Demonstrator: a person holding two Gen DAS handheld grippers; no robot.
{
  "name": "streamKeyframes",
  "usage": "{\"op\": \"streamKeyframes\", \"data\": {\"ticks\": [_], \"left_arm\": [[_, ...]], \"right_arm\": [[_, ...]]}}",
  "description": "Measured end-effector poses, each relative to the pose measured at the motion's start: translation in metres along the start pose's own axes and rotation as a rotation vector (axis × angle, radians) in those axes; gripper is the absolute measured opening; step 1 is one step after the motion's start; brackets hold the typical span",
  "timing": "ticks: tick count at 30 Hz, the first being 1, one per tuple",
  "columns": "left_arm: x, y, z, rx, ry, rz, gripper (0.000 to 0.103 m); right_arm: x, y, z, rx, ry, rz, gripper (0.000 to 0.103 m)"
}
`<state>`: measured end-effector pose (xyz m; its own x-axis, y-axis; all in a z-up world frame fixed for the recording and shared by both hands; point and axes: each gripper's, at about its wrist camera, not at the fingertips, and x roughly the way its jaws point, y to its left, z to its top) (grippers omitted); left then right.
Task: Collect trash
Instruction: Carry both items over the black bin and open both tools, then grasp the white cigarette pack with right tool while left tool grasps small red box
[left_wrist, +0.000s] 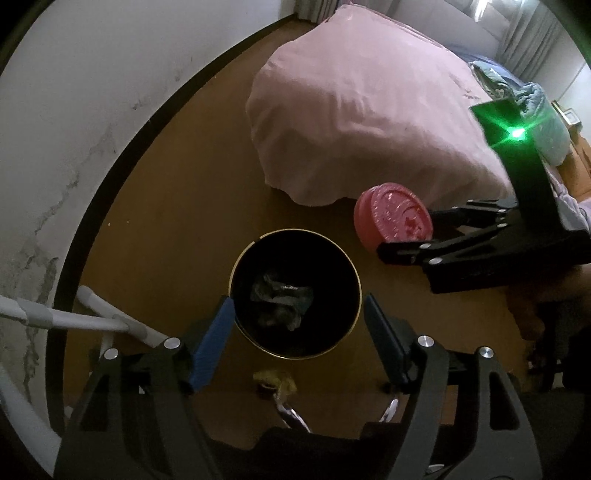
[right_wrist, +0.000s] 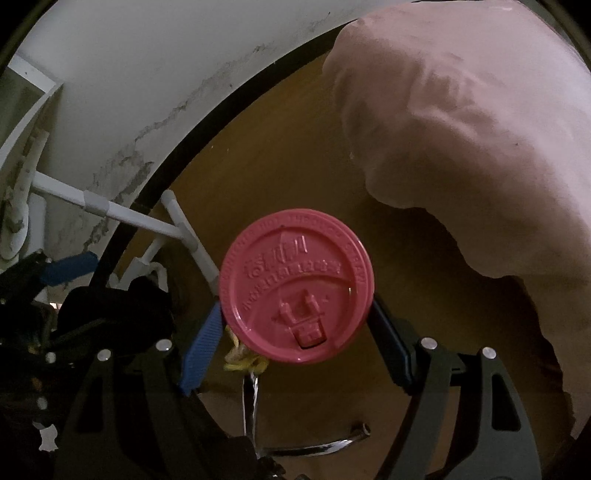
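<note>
A black bin with a gold rim (left_wrist: 360, 291) stands on the brown floor, with crumpled wrappers (left_wrist: 280, 302) lying at its bottom. My left gripper (left_wrist: 298, 304) hangs right over the bin's mouth, open, with nothing between its blue pads. To the right, above the floor, my right gripper (right_wrist: 295, 308) is shut on a pink lidded cup (right_wrist: 295, 291), one pad against each side of the lid. In the left wrist view the same cup (left_wrist: 391, 218) shows tilted, just right of the bin and beyond it.
A pink duvet (left_wrist: 369, 110) hangs over the bed's edge close behind the cup. A white wall with a dark skirting curves along the left, with a white tube rack (left_wrist: 74, 317) by it. A yellow scrap (right_wrist: 245, 360) and shiny metal wire pieces (right_wrist: 255, 398) lie on the floor.
</note>
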<state>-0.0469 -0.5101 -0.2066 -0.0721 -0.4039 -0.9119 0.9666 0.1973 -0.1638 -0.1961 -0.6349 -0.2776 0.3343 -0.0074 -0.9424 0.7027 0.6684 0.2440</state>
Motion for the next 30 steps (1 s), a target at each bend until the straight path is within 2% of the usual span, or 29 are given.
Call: {"op": "streamKeyframes", "data": {"ticks": [6,9,11,16,18,19,22,26,28,30], "left_arm": [[-0.010,-0.002,-0.002,0.003,-0.019,0.004,0.078],[-0.017,-0.003,-0.003,0.002,-0.030,0.008,0.083],[-0.023,-0.006,-0.003,0.005,-0.040,0.010,0.086],[-0.053,-0.015,-0.004,0.011,-0.094,0.014,0.090],[-0.073,-0.016,-0.006,-0.010,-0.111,-0.030,0.091],[-0.090,-0.014,-0.010,-0.053,-0.122,-0.078,0.092],[-0.130,-0.013,-0.024,-0.113,-0.196,-0.047,0.094],[-0.186,-0.006,-0.055,-0.191,-0.239,-0.151,0.094],[-0.226,0.010,-0.082,-0.214,-0.313,-0.133,0.094],[-0.253,0.029,-0.106,-0.254,-0.363,-0.063,0.094]], "right_arm": [[0.002,0.003,0.002,-0.010,0.004,0.010,0.078],[-0.001,0.005,0.003,-0.015,-0.009,0.006,0.087],[-0.005,0.007,0.003,-0.024,-0.018,0.006,0.087],[-0.034,0.008,0.007,-0.031,-0.082,-0.036,0.087],[-0.058,0.015,0.010,-0.051,-0.134,-0.071,0.087],[-0.075,0.024,0.012,-0.073,-0.173,-0.088,0.087],[-0.112,0.057,0.016,-0.139,-0.261,-0.082,0.087],[-0.153,0.117,0.021,-0.245,-0.347,-0.020,0.087],[-0.169,0.164,0.019,-0.323,-0.385,0.040,0.087],[-0.173,0.205,0.015,-0.387,-0.396,0.088,0.087]]}}
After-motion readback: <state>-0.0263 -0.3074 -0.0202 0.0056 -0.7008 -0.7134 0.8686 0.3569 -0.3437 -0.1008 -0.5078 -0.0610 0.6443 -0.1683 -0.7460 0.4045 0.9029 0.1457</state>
